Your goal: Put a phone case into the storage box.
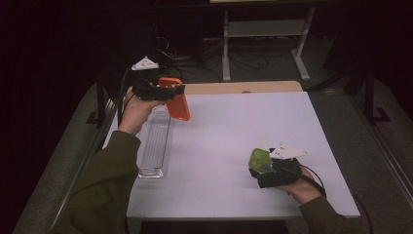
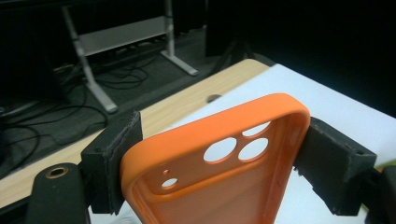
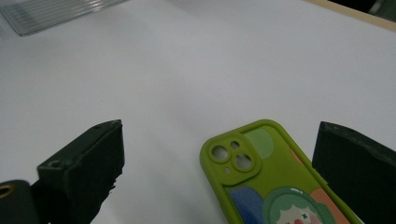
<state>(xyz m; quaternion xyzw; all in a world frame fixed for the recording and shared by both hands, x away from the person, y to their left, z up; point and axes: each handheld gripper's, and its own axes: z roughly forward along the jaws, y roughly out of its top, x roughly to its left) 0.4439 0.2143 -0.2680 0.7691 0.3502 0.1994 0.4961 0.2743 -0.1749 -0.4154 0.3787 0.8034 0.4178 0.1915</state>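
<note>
Two black two-jaw grippers were at work, one in each of the person's hands. The left gripper was clamped across the width of one orange soft-plastic phone case, a pad pressing on each long edge; the case was empty, its inside facing the left gripper view, with three round camera cut-outs near its upper end. In the high view that case hung tilted in the air beyond the left gripper. Below and near that gripper lay one clear ribbed plastic tray along the left edge of the white tabletop.

The right gripper stood wide, its pads clear of one green phone case with a cartoon clown print, which lay flat on the tabletop between the jaws, nearer the right-hand one. In the high view the green case sat just ahead of the right gripper.
</note>
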